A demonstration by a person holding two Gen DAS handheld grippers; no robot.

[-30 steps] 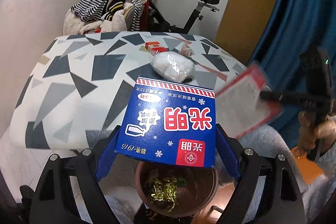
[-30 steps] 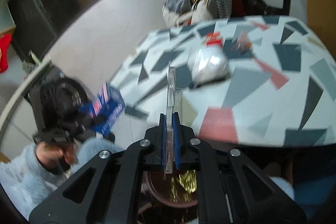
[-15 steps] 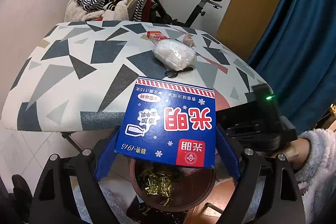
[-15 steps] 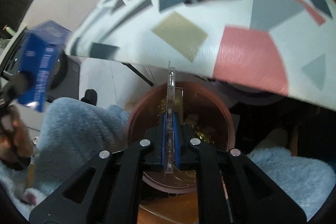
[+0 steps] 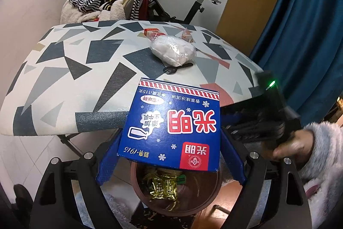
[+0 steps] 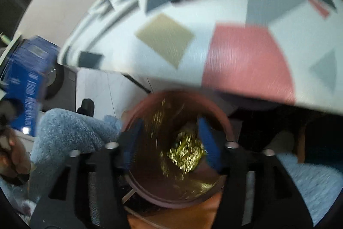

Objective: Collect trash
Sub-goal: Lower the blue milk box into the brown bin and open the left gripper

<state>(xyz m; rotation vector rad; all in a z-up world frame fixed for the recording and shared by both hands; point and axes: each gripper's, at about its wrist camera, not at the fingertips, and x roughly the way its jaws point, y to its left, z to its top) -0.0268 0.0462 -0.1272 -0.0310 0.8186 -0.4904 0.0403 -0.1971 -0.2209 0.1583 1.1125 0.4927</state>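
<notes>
My left gripper [image 5: 171,136] is shut on a blue carton [image 5: 171,126] with red and white print, held just above a brown bin [image 5: 205,184] below the table's front edge. In the right wrist view the carton [image 6: 27,78] shows at far left. My right gripper [image 6: 170,138] hangs over the same bin [image 6: 216,106]; its jaws are opening and nothing shows between them. Gold wrappers [image 6: 186,156] lie in the bin; blur hides the rest. On the patterned table [image 5: 75,78] lie a white plastic bag [image 5: 173,53], a black spork [image 5: 171,69] and a small red pack [image 5: 153,32].
A crumpled small wrapper [image 5: 186,34] lies beside the bag. Behind the table stand a chair piled with clothes [image 5: 107,1] and an exercise bike [image 5: 193,1]. A blue curtain [image 5: 304,25] hangs at right. A fluffy sleeve and hand [image 5: 293,147] hold the right gripper by the bin.
The right gripper dropped from table height to just over the bin and its jaws spread; the flat clear packet it pinched is gone from between them. The left gripper keeps the carton.
</notes>
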